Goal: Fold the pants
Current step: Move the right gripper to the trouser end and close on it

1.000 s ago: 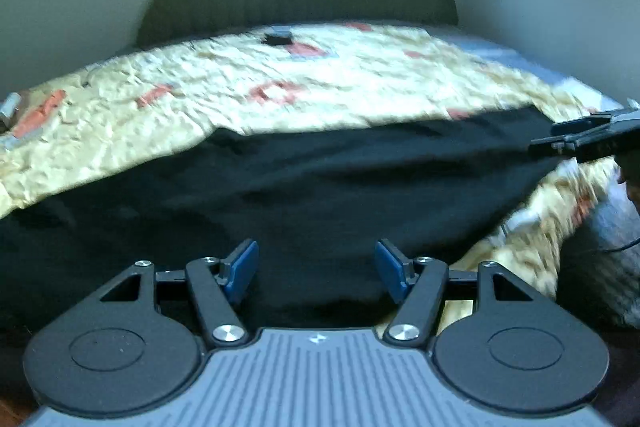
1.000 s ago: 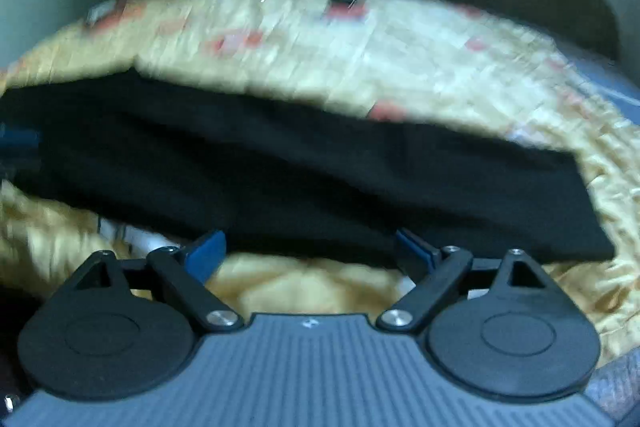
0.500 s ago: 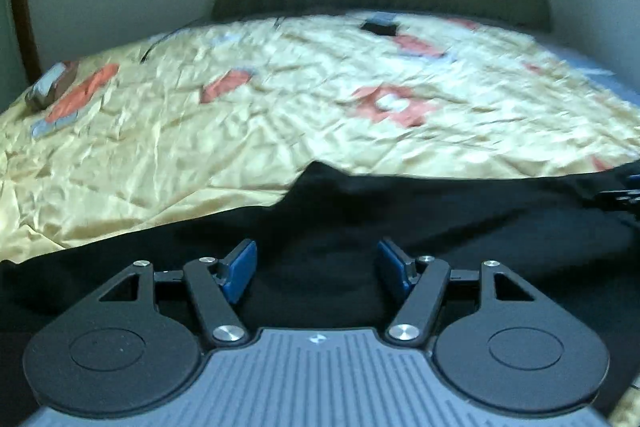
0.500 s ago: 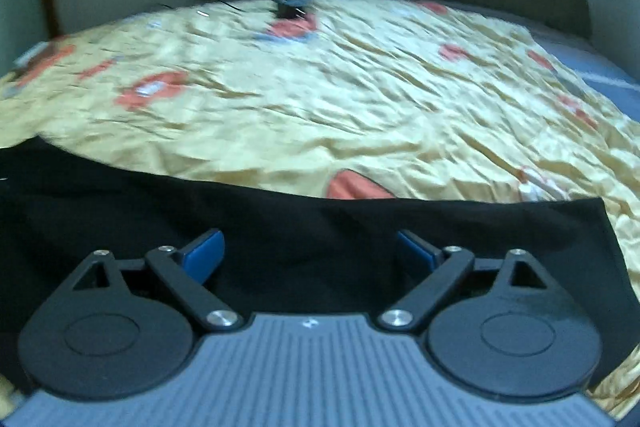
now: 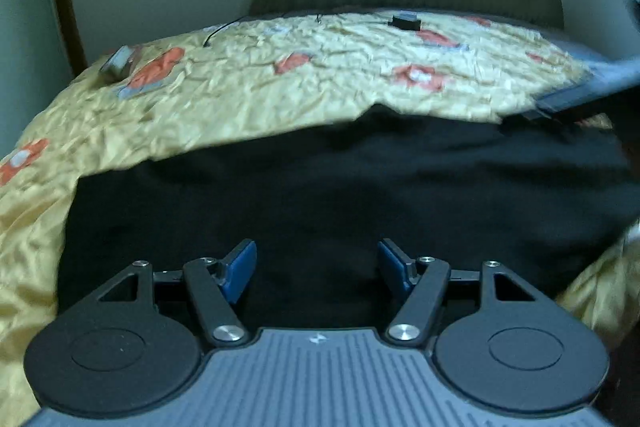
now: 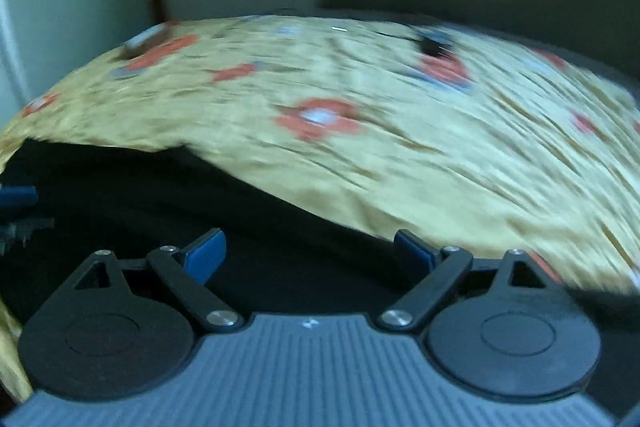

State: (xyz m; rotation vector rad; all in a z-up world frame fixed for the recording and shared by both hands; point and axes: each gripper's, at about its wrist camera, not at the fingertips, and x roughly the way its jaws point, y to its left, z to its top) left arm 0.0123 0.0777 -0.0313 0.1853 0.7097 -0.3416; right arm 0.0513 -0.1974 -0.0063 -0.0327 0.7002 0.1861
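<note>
While the black pants are lying spread across the yellow patterned bedspread, you are hovering both tools over them with nothing in either grip. Your left gripper is standing with its blue pads parted over dark cloth, and your right gripper is spread wider, its pads clear of the fabric too. You are, by my reading, between folds and lining up for the next pick. That move is calling for each tool to find an edge or corner of the cloth, close on it, and carry it over evenly. The pants are looking like one broad, fairly flat, dark slab near the bed's front edge, with seams and layers too dark and blurred to make out.
</note>
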